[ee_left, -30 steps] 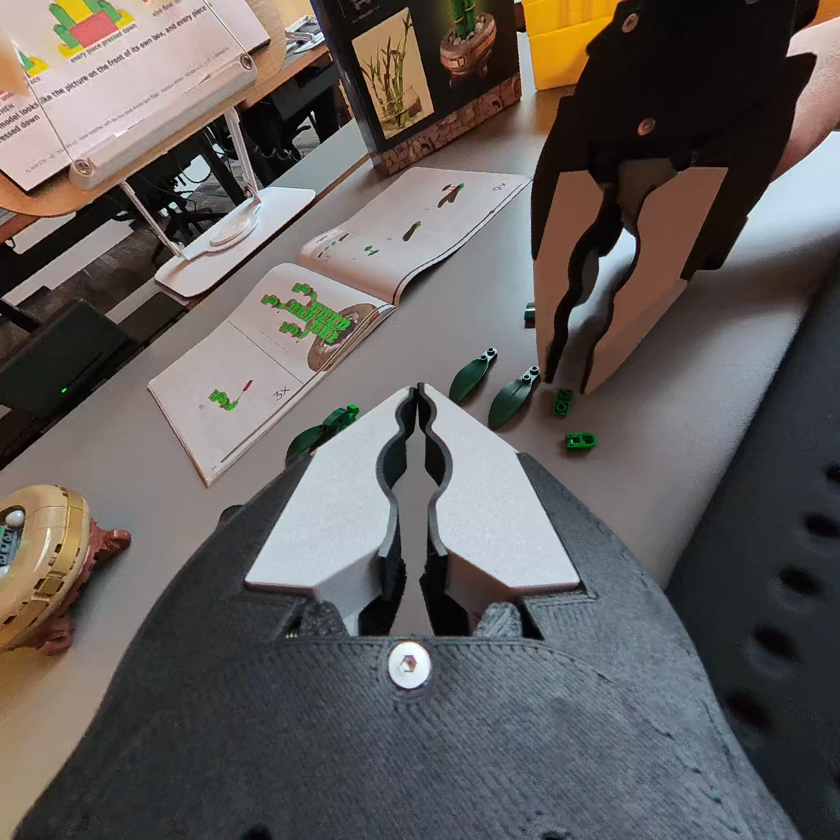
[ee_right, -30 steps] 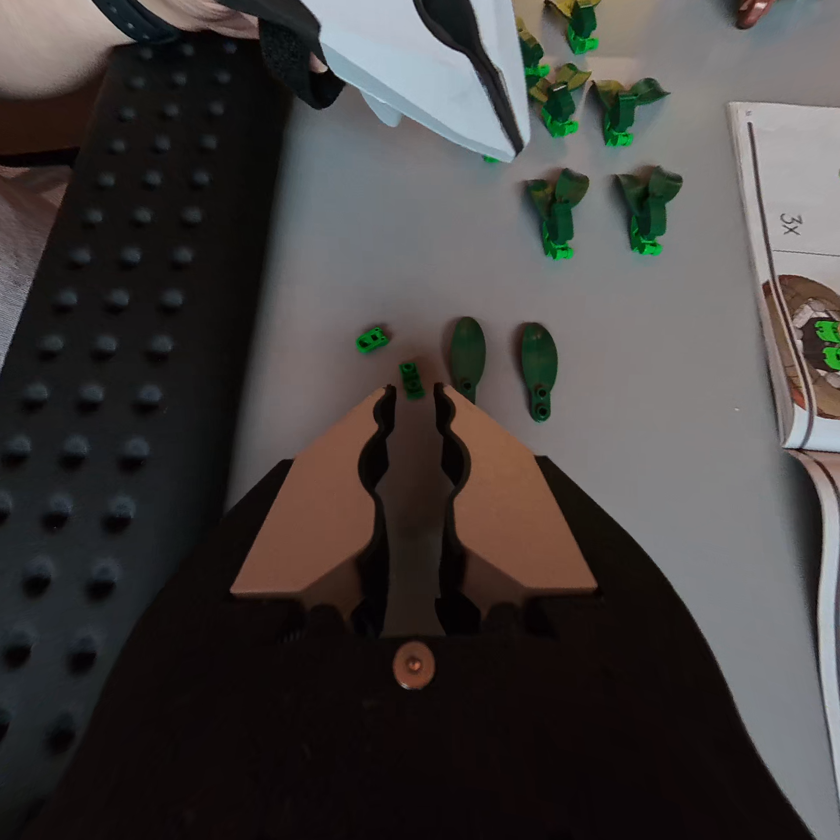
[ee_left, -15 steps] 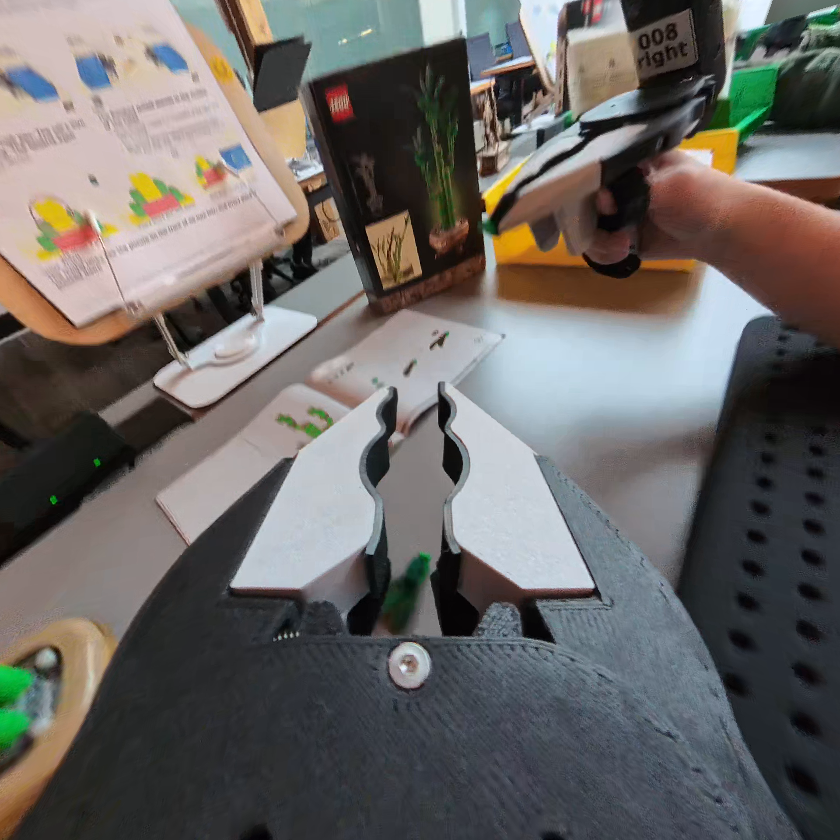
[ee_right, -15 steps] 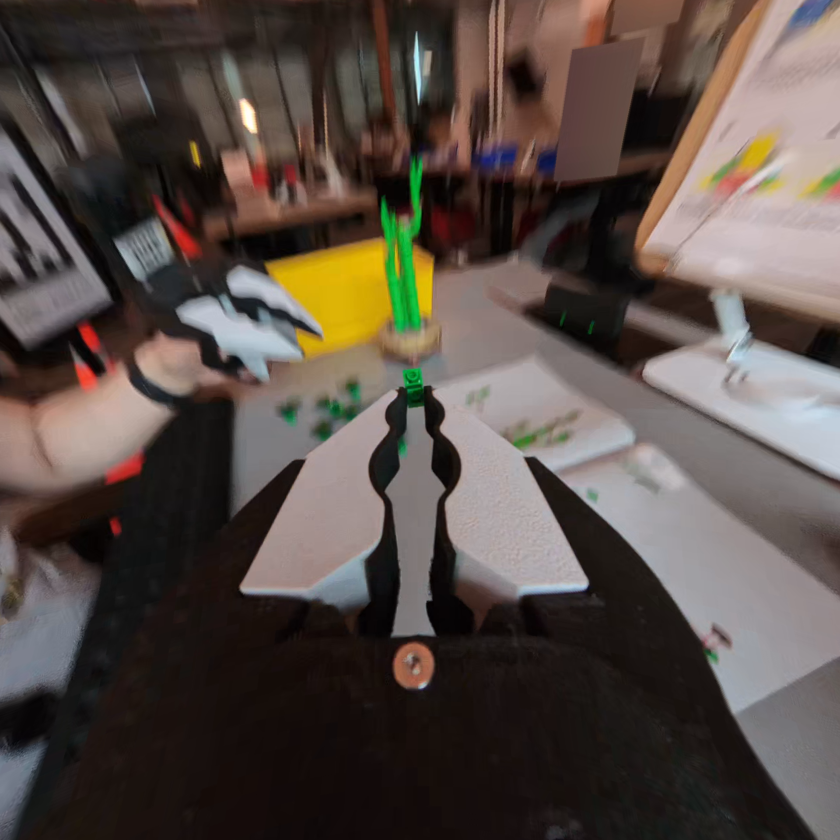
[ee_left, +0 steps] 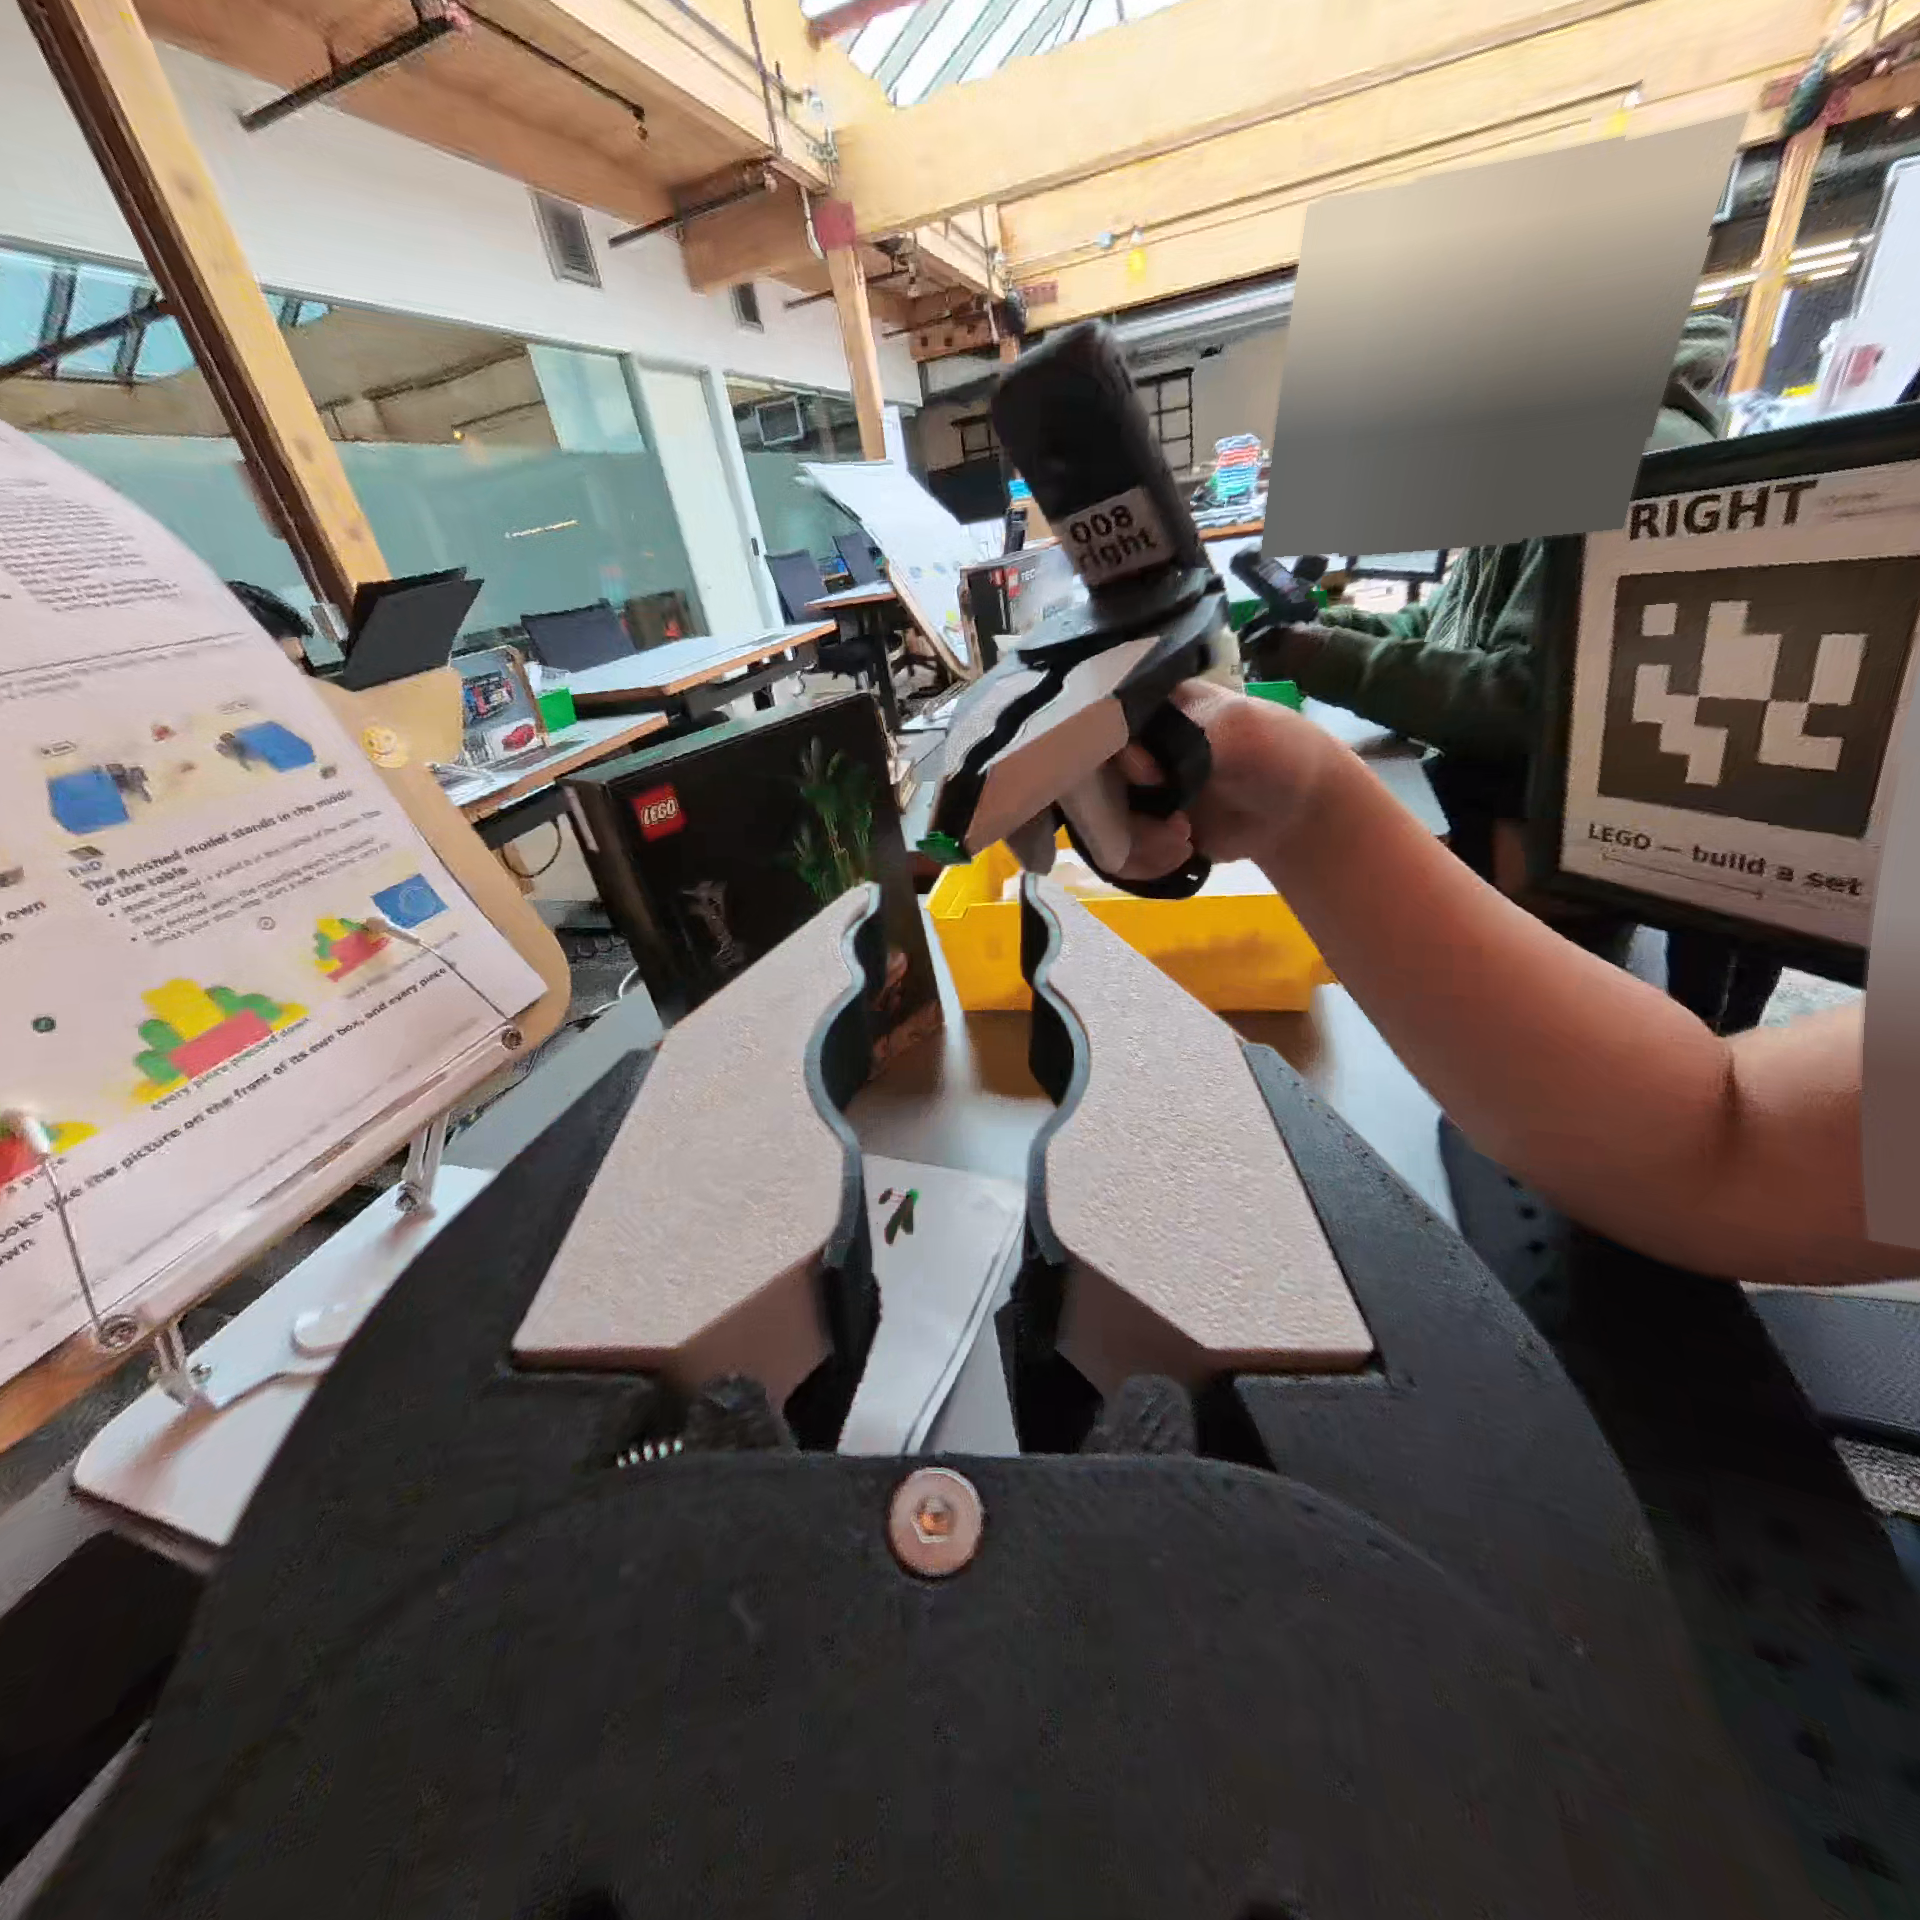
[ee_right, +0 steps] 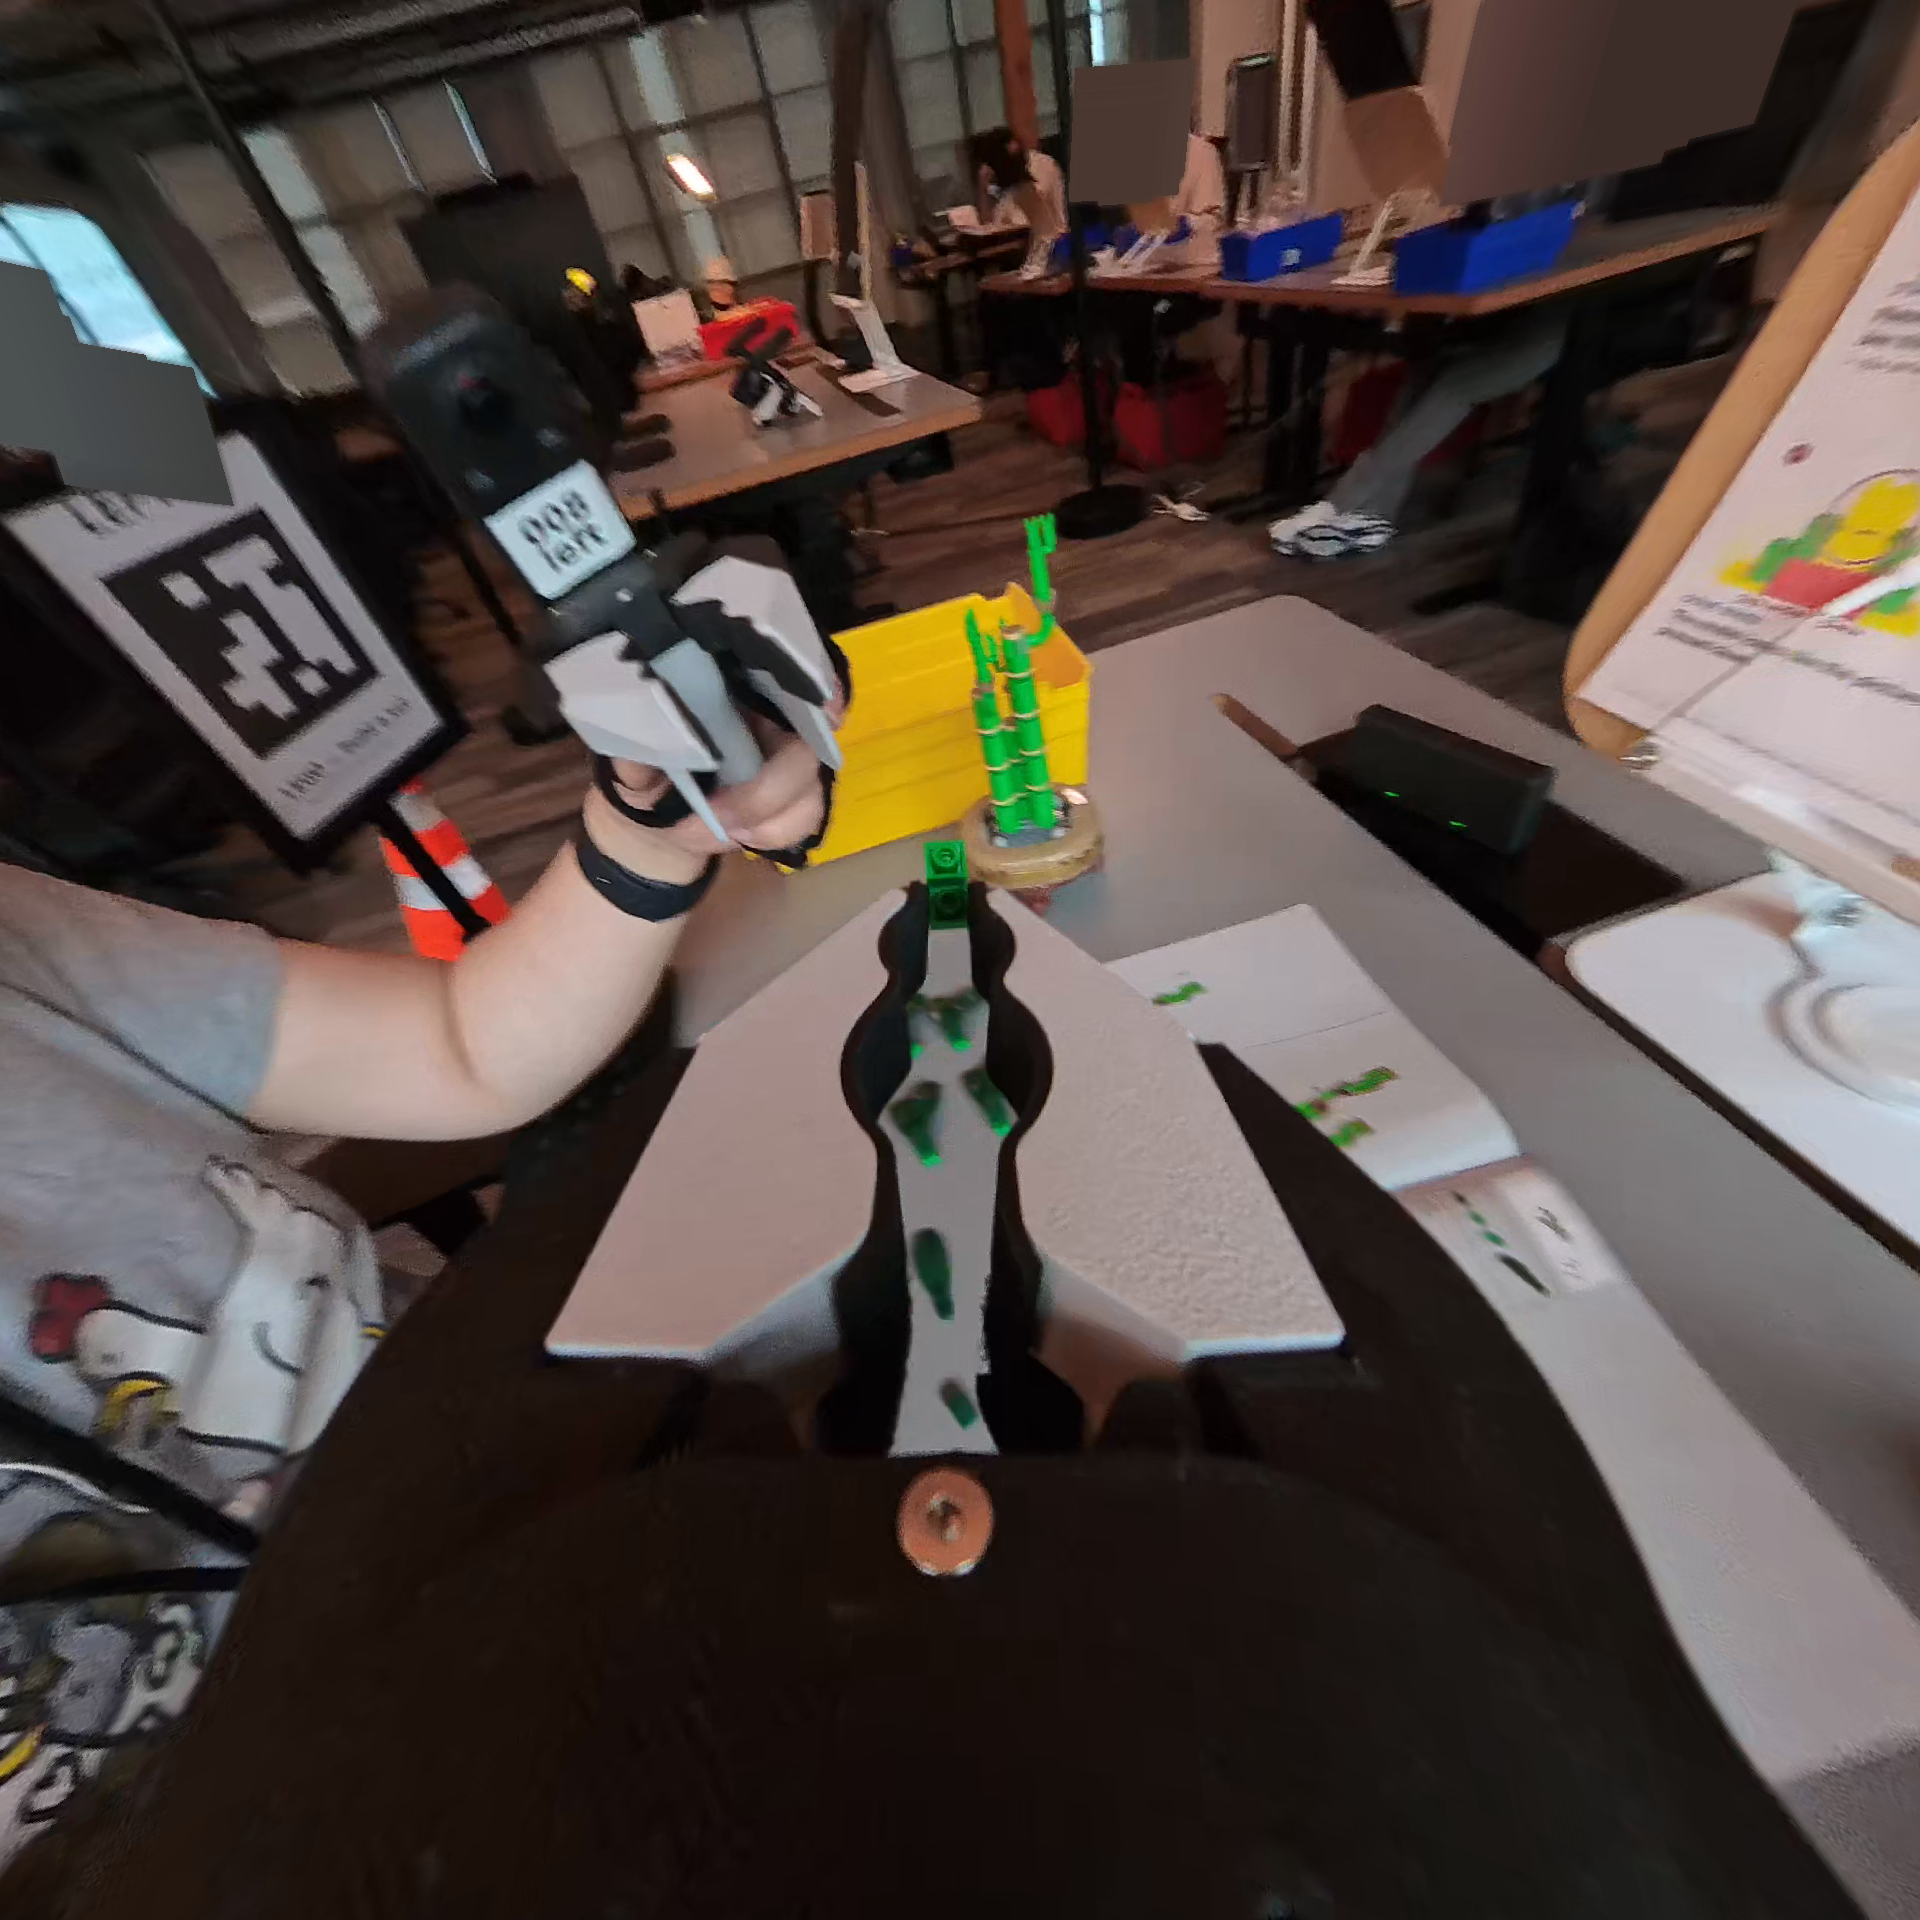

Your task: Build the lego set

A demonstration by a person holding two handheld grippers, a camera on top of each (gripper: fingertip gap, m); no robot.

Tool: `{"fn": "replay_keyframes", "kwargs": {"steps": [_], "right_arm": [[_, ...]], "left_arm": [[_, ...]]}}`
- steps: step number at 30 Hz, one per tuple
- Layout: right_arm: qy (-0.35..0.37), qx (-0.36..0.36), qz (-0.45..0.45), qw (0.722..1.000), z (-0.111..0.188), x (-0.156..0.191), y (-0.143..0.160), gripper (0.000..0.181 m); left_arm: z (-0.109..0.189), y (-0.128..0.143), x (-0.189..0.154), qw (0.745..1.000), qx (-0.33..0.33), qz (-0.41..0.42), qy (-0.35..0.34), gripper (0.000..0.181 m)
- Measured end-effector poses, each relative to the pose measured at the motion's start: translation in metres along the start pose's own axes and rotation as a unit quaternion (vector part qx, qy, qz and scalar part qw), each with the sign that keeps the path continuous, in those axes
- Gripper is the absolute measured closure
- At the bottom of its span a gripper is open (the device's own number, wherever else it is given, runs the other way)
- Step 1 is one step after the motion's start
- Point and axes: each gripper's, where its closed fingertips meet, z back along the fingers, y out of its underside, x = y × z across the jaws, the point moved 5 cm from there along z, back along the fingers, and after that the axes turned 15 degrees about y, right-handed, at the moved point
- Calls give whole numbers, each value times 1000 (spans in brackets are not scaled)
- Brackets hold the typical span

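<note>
Green stud (ee_right: 947,883) is up off the worktop (ee_right: 1226,727) now, pinched at the right hand-held gripper (ee_right: 948,902) tips, centre frame. Left hand-held gripper (ee_left: 940,914) has lifted too, parted and empty. Bamboo model (ee_right: 1013,727) waits just behind: attachment looks next.

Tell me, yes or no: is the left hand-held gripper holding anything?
No, the left hand-held gripper is open, with only the table and booklet showing between its fingers.
</note>
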Motion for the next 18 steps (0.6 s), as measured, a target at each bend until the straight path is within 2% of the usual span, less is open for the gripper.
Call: {"fn": "replay_keyframes", "kwargs": {"steps": [3,11,18], "right_arm": [[-43,-7,-13,999,-7,2,0,176],[-54,18,0,998,-18,11,7,176],[-69,19,13,997,-17,19,7,176]], "left_arm": [[-6,0,2,998,-34,26,44,159],[-18,20,14,993,-25,94,64,161],[-24,30,15,992,-19,105,74,164]]}}
